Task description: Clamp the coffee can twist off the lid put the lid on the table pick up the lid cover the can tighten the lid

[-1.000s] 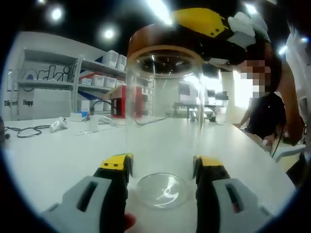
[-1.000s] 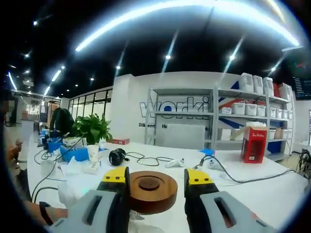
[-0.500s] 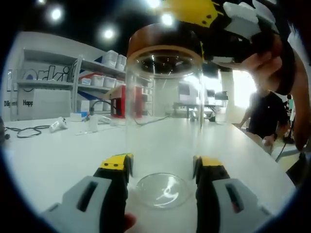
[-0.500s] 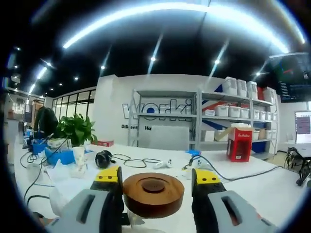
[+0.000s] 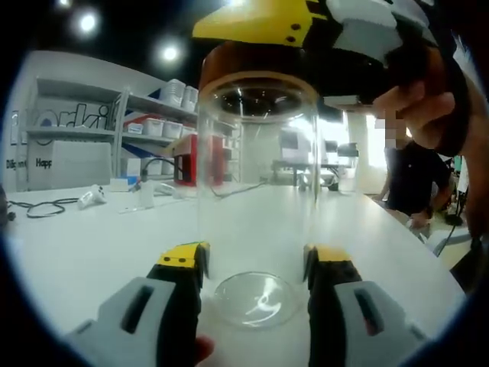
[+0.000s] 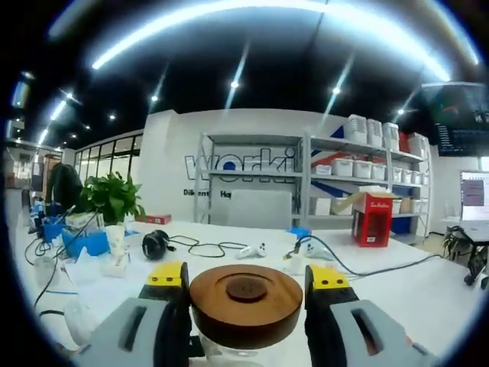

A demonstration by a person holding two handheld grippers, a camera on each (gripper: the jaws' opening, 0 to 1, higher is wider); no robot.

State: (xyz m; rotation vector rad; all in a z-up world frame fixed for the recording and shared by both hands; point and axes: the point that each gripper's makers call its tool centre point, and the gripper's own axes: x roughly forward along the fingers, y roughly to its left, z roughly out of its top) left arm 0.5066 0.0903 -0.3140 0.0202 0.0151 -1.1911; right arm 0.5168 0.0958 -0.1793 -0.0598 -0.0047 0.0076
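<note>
- The clear can (image 5: pixel 257 191) stands upright on the white table (image 5: pixel 92 245), our left gripper (image 5: pixel 256 264) closed against its lower walls.
- The brown wooden lid (image 6: pixel 246 302) sits gripped between the jaws of our right gripper (image 6: pixel 246 284), at the can's mouth.
- Behind: shelves (image 6: pixel 336 191) of white bins, a red box (image 6: pixel 372 218), a potted plant (image 6: pixel 111 202).

Both grippers, left gripper (image 5: pixel 254 264) and right gripper (image 6: pixel 247 284), have grey bodies with black, yellow-tipped jaws.
</note>
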